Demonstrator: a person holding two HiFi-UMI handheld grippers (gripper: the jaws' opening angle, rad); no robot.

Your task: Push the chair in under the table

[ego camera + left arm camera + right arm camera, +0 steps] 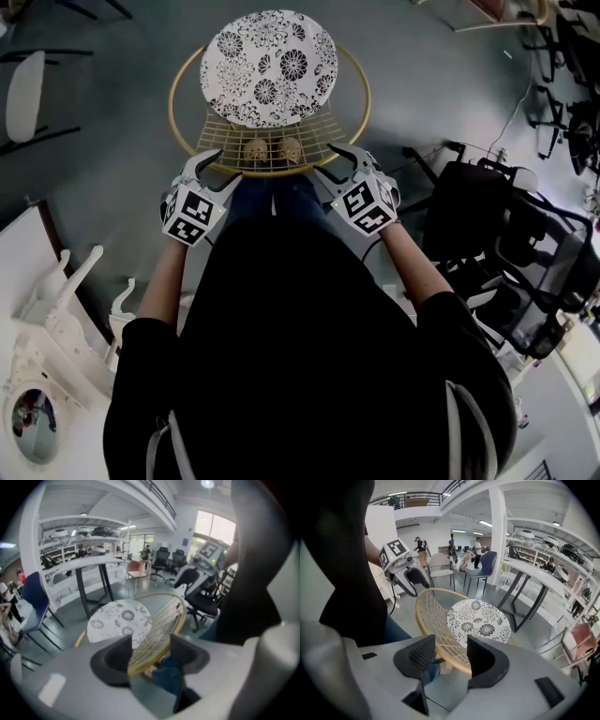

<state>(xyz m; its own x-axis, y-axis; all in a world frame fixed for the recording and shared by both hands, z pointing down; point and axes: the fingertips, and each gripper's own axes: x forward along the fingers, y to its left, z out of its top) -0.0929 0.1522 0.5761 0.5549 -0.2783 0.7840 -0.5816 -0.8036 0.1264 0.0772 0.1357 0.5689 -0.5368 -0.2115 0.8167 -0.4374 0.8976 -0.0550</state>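
The chair has a round flower-print seat cushion [270, 67] and a curved yellow wire back [267, 141]; it stands on the grey floor right in front of me. My left gripper [217, 172] is at the left of the back's top rim and my right gripper [330, 161] at the right. Both are open. In the left gripper view the yellow rim [154, 653] runs through the gap of the left gripper [150, 654] without the pads pressing on it. The right gripper [452, 656] straddles the rim [457, 660] the same way. A white-topped table [534, 573] on black legs stands beyond the chair.
Black office chairs [487, 216] crowd the floor at my right. White carved furniture [47, 319] stands at my lower left and a white chair [23, 94] at the far left. A blue chair [487, 564] and people are farther back in the room.
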